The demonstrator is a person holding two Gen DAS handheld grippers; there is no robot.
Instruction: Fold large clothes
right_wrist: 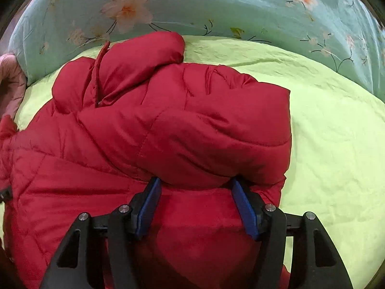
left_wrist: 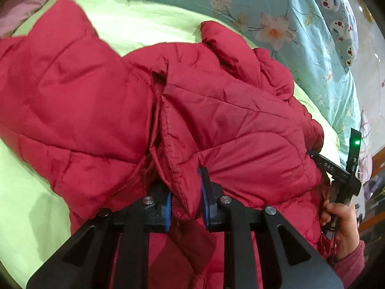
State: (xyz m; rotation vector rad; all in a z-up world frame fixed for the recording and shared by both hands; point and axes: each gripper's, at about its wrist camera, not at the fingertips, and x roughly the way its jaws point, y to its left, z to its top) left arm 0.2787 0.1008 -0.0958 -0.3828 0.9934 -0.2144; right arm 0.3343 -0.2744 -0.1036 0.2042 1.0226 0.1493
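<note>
Both hand-held grippers, left [left_wrist: 185, 200] and right [right_wrist: 196, 207], pinch the red jacket's [left_wrist: 101, 110] near hem (bed below), ready to fold it far-ward.

This is a bedroom in a home. A bed [right_wrist: 324, 125] fills both views, spread with a pale green sheet [left_wrist: 134, 24]. Along its far side lies a rolled teal quilt [right_wrist: 204, 7] printed with pale pink blossoms and thin dark stems. At the far right of the left wrist view a pillow [left_wrist: 336, 24] in a blue case with small white cartoon figures rests against the quilt. A pink quilted cloth [right_wrist: 10, 84] shows at the far left edge.
</note>
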